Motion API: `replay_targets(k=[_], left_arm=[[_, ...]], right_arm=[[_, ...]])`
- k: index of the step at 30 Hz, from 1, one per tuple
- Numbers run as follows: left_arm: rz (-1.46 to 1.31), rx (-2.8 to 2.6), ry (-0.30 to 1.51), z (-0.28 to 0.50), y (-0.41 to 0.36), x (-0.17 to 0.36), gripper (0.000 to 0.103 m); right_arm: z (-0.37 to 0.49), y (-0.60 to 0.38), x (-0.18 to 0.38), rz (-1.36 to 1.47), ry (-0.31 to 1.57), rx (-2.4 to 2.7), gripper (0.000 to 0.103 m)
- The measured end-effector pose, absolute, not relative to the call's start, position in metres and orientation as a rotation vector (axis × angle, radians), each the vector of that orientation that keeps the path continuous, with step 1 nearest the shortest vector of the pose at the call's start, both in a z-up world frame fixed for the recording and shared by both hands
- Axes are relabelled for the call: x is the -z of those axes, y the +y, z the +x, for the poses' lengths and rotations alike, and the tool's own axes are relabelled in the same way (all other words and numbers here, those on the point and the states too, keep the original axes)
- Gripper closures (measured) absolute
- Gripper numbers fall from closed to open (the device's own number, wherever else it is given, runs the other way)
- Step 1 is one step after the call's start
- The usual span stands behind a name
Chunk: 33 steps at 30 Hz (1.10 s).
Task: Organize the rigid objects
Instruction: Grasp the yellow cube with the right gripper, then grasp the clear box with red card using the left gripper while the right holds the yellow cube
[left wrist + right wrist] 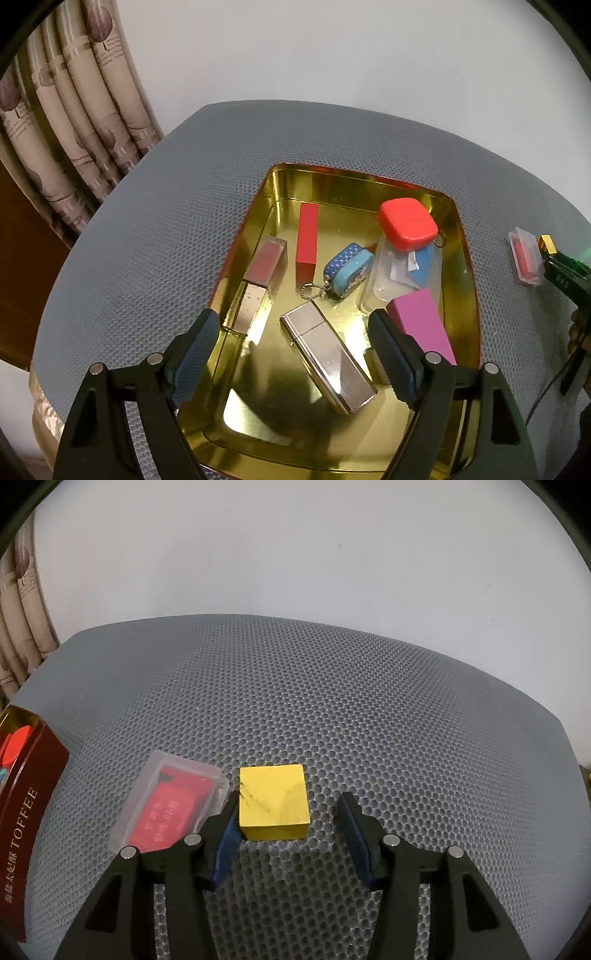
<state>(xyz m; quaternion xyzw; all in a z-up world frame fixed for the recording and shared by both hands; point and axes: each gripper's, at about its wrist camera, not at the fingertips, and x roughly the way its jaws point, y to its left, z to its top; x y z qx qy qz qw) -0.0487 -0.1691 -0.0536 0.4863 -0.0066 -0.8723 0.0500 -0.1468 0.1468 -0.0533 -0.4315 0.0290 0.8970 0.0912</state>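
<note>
Left gripper (295, 325) hovering over the gold tin (469, 258), jaws spread wide, nothing between the pads. Directly between and just past the fingertips, inside the tin: silver lighter (327, 363), lying diagonally on the tin floor. Touching or just beside the right fingertip: pink block (421, 325), leaning toward the tin's right wall. Ahead of the fingertips: small blue dotted tin (347, 271) on a ball chain, red block (307, 236) lying lengthwise, clear jar with red lid (406, 225) to the front right. Ahead of the left fingertip: lip gloss tube (258, 280) along the tin's left wall. Under everything, grey honeycomb mat (166, 221); far to the left rear, patterned curtain (66, 129). Right gripper (288, 812) low over the mat, jaws partly open, not clamped. Yellow block (273, 805) resting on the mat between the fingertips, hard against the left pad, clear gap to the right pad; not gripped. Just left of the left finger, partly hidden under it: clear case with red card (166, 805), flat on the mat, close beside the yellow block. Far left of the gripper: the tin's dark red outer wall, marked TOFFEE.
</note>
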Motion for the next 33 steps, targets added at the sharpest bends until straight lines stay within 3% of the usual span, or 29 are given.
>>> replay_targets(k=[4,18,33], left_arm=[[1.485,2.647,-0.042,-0.052,-0.167,0.057,0.023],[1.465,2.642,-0.009,-0.053,-0.145,0.054,0.023],[1.529,2.756,-0.150,-0.073,-0.045,0.039,0.020]], right_arm=[[-0.147,0.141,0.055,-1.281,0.082,-2.683,0.072],[-0.109,0.154,0.056,-1.277,0.052,-2.677,0.072],[-0.081,0.173,0.063,-1.259,0.107,-2.654,0.072]])
